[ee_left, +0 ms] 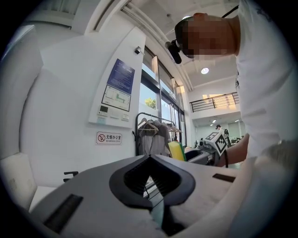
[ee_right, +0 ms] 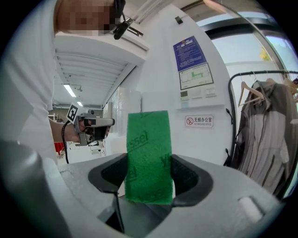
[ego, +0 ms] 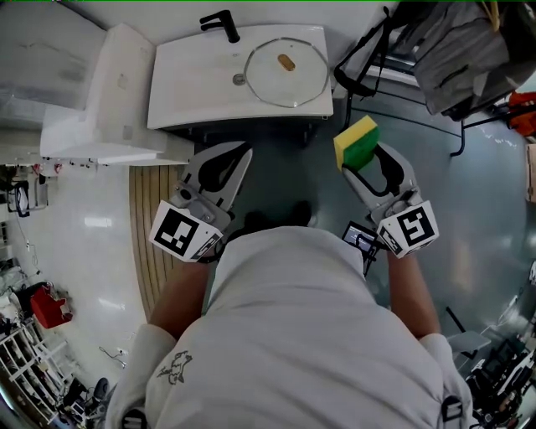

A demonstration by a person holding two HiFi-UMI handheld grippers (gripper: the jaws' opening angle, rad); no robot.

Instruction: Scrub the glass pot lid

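Scrubbing not begun: glass lid (ego: 276, 82) sits in sink (ego: 191, 84), well apart. R tongs (ego: 358, 164) clamp sponge (ego: 356, 141); L tongs (ego: 243, 154) closed, empty.

Glass pot lid (ego: 286, 73) in sink (ego: 193, 88), faucet (ego: 219, 24) behind

Clothes rack (ego: 469, 50): we see it cut off by the top and right edges, upper right of the head view.
Sponge (ego: 356, 141): we lose its near end between the right gripper (ego: 363, 161)'s jaws.
Wall notice (ee_left: 119, 86): upper left of centre, print too small for us to read.
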